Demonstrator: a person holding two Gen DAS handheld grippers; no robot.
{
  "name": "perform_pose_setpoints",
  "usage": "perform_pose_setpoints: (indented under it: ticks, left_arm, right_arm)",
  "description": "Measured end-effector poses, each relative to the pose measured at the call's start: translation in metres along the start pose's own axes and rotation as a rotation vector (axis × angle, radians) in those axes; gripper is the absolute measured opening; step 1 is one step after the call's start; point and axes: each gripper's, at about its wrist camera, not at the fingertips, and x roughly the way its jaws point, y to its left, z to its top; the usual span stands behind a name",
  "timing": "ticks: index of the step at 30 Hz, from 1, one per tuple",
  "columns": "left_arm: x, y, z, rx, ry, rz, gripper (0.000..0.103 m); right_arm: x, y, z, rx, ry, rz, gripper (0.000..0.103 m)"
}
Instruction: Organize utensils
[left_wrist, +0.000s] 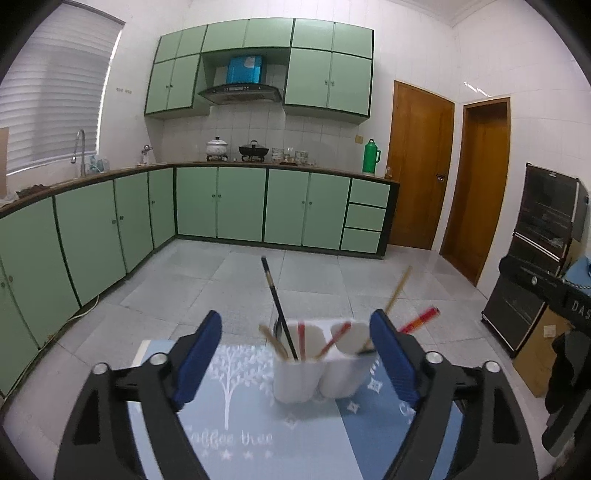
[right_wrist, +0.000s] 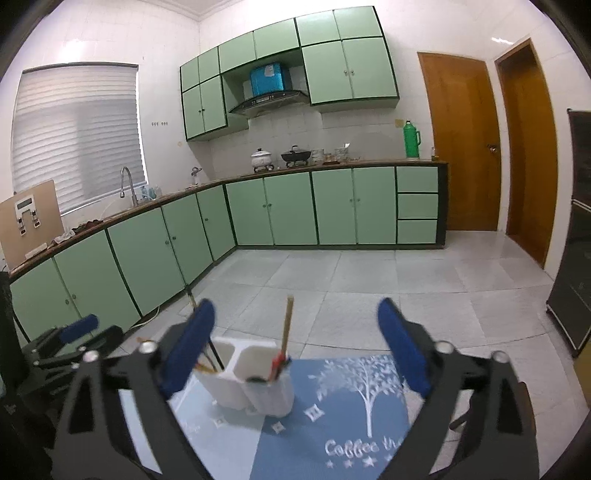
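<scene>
A white two-compartment utensil holder stands on a blue mat printed with a white tree. In its left compartment are a long black chopstick, a tan one and a red one. The right compartment holds red chopsticks and a tan chopstick that lean right. My left gripper is open, with the holder just beyond its blue pads and nothing held. In the right wrist view the holder sits left of centre. My right gripper is open and empty. The left gripper's blue pad shows at far left.
The mat lies on a table whose far edge is just behind the holder. Beyond are a tiled floor, green kitchen cabinets and two wooden doors. A black cabinet and a cardboard box stand at the right.
</scene>
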Motion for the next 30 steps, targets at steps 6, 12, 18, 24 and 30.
perform_pose_setpoints:
  ticks: [6,12,18,24,30]
  left_arm:
    - [-0.039,-0.006,-0.028,0.015,0.024,0.02,0.093]
    - [-0.072,-0.002,-0.05,-0.026,0.051,0.052,0.096]
    - [-0.104,-0.006,-0.073,-0.032,0.069,0.073,0.097]
    - [-0.125,-0.016,-0.079,0.013,0.072,0.076,0.097]
    - [-0.146,-0.023,-0.078,0.029,0.04,0.071,0.097]
  right_arm:
    - [-0.038,-0.001,-0.039,0.039,0.045,0.027,0.096]
    - [-0.071,0.009,-0.074,0.004,0.102,0.028,0.098]
    - [-0.095,0.028,-0.112,-0.023,0.169,0.04,0.098]
    - [-0.116,0.044,-0.127,-0.031,0.193,0.072,0.098]
    - [-0.132,0.05,-0.114,-0.054,0.167,0.077,0.098]
